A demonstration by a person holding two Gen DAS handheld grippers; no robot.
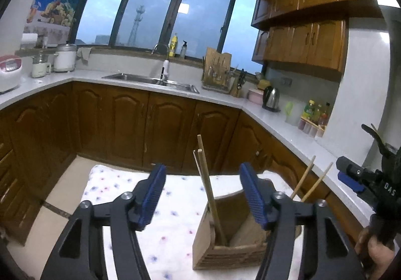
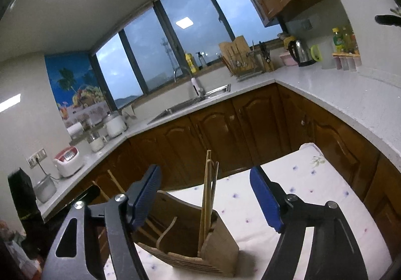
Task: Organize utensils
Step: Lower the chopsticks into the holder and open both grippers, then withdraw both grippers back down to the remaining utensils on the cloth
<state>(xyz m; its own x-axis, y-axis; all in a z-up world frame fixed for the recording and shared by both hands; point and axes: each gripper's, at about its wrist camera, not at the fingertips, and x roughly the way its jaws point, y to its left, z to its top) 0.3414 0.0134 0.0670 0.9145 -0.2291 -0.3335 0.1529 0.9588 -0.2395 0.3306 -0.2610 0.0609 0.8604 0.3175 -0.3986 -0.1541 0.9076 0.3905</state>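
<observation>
Chopsticks (image 2: 206, 194) are seen standing upright in a wooden holder (image 2: 215, 247) near the front edge of the cloth-covered tabletop (image 2: 313, 194). Both the left tongs (image 1: 203, 194) and the right tongs (image 2: 205, 198) are held spread wide above it, gripping nothing. No loose utensils are visible on the tabletop, so the sorting is judged nearly or fully done.

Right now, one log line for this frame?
left claw open | right claw open | chopsticks upright in holder | holder on cloth
</observation>
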